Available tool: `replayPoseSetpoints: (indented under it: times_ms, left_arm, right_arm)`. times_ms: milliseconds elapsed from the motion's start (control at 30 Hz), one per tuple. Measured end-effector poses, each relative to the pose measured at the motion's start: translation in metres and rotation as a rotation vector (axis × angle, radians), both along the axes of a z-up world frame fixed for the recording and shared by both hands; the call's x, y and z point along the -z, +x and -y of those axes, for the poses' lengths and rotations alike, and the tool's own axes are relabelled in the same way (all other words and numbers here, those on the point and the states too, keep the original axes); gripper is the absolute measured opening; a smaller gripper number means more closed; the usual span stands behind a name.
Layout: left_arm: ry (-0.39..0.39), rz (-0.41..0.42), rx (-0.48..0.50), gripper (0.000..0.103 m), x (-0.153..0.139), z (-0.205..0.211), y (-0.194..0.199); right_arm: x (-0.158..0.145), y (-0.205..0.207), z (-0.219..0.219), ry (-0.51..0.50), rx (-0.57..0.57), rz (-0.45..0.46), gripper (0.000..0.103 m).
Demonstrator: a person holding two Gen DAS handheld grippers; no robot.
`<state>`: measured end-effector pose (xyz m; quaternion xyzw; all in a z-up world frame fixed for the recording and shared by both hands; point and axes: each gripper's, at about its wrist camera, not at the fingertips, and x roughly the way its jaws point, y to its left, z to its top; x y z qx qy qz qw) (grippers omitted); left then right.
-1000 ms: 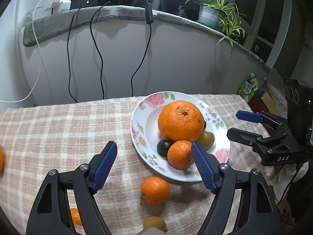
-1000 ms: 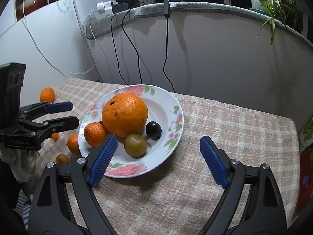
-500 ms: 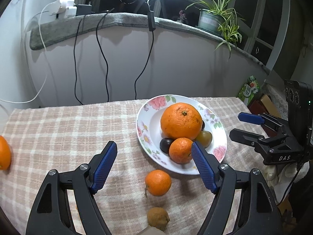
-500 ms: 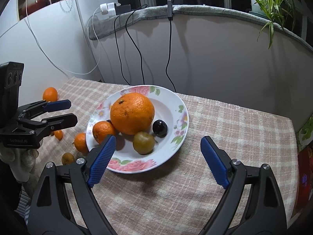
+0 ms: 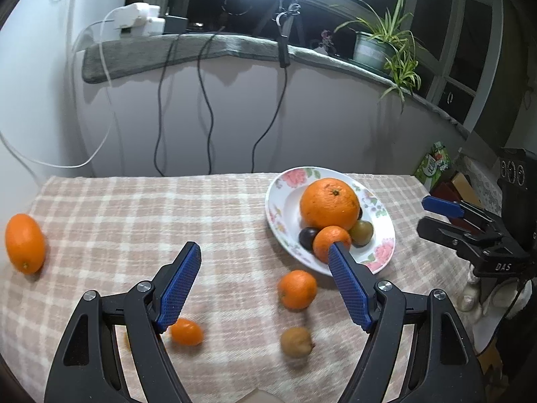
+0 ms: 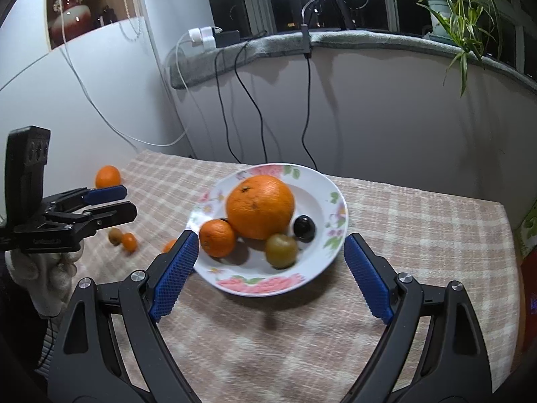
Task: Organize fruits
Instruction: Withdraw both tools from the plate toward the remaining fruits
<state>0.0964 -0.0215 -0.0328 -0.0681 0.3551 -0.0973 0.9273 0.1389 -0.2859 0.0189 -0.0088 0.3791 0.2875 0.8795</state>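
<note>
A floral plate (image 5: 285, 201) (image 6: 319, 188) holds a big orange (image 5: 329, 203) (image 6: 260, 206), a mandarin (image 5: 327, 240) (image 6: 217, 237), a dark plum (image 5: 307, 238) (image 6: 304, 228) and a greenish fruit (image 5: 362, 231) (image 6: 281, 250). Loose on the checked cloth lie another mandarin (image 5: 297, 288), a small brown fruit (image 5: 295, 342), a kumquat (image 5: 186, 331) and, far left, an orange (image 5: 25, 243) (image 6: 107, 176). My left gripper (image 5: 263, 250) (image 6: 129, 201) hangs open above the cloth left of the plate. My right gripper (image 6: 272, 239) (image 5: 433, 215) is open in front of the plate. Neither holds anything.
A white wall with dangling cables rises right behind the table. A grey ledge above it carries a power strip (image 5: 137, 20) and a potted plant (image 5: 372, 50). A green carton (image 5: 434, 163) stands off the table's right edge. A gloved hand (image 6: 43, 268) holds the left gripper.
Both grippers have drawn back and risen a little from the plate. The left view has swung left, bringing the kumquat and the far-left orange into sight. Jaws unchanged.
</note>
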Motion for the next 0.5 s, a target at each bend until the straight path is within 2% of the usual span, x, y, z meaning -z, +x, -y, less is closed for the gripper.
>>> replayPoseSetpoints:
  times_ms: [500]
  left_arm:
    - [-0.026,-0.06,-0.127,0.076,0.023,-0.052,-0.031]
  right_arm:
    - [0.01,-0.032,-0.045,-0.064,-0.146,-0.017,0.091]
